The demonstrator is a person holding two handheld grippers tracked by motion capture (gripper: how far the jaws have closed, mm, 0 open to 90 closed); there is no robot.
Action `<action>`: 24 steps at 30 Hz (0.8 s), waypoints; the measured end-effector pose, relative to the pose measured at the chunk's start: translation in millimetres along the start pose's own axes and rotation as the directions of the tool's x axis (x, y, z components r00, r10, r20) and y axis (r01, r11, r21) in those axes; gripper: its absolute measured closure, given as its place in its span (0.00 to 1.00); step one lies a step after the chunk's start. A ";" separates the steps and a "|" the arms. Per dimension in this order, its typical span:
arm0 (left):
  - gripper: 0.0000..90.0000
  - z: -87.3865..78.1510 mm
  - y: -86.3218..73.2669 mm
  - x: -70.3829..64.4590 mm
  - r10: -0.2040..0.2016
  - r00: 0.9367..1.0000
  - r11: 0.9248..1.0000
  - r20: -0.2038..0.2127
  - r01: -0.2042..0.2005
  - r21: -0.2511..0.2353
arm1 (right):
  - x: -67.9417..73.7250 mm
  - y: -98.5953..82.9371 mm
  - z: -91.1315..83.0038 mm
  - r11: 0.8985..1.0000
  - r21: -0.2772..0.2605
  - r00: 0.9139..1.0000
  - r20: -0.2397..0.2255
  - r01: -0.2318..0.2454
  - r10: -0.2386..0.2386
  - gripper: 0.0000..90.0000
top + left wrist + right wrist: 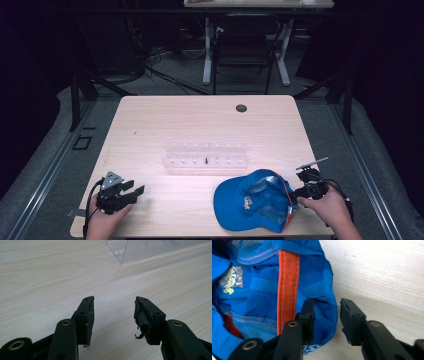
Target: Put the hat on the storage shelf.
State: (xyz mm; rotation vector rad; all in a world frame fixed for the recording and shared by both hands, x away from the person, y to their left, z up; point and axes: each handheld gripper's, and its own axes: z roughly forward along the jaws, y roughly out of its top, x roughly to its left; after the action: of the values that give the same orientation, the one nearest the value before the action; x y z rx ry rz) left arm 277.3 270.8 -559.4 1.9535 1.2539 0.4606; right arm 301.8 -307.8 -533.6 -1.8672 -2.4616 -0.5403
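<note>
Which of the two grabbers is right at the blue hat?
The right gripper, at the blue cap's edge, jaws apart around the rim. The left gripper is over bare table.

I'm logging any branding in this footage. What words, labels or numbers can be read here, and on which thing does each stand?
None can be read.
Label inside the blue cap: yellow lettering on a sewn patch, too blurred to read.
White mark on the cap in the high view: too small to read.
Clear plastic rack: no text visible.
</note>
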 end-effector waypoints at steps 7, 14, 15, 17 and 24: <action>0.56 0.3 -0.2 -0.6 0.000 1.000 1.000 -0.002 0.000 -0.001 | 4.7 0.5 0.0 1.000 -0.008 0.999 0.035 0.013 -0.013 0.92; 0.56 0.0 0.0 -0.2 0.000 1.000 1.000 -0.001 0.000 -0.001 | 5.2 2.2 -7.5 1.000 -0.022 1.000 0.015 -0.014 0.015 1.00; 0.56 0.1 0.0 -0.2 0.000 1.000 1.000 -0.003 0.000 -0.001 | 5.7 2.5 -8.5 1.000 -0.019 1.000 0.015 -0.016 0.016 1.00; 0.56 0.2 -0.1 -0.2 0.001 1.000 1.000 -0.003 -0.001 -0.001 | 7.2 3.5 -11.3 1.000 -0.015 1.000 0.013 -0.018 0.018 1.00; 0.56 0.4 -0.1 -0.2 -0.001 1.000 1.000 -0.001 0.001 0.001 | 13.4 7.6 -22.0 1.000 -0.013 1.000 0.021 -0.005 0.005 1.00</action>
State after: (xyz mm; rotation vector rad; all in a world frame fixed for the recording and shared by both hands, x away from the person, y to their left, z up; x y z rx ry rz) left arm 277.4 270.5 -559.8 1.9539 1.2560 0.4610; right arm 300.5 -299.6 -508.1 -1.8928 -2.4721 -0.5397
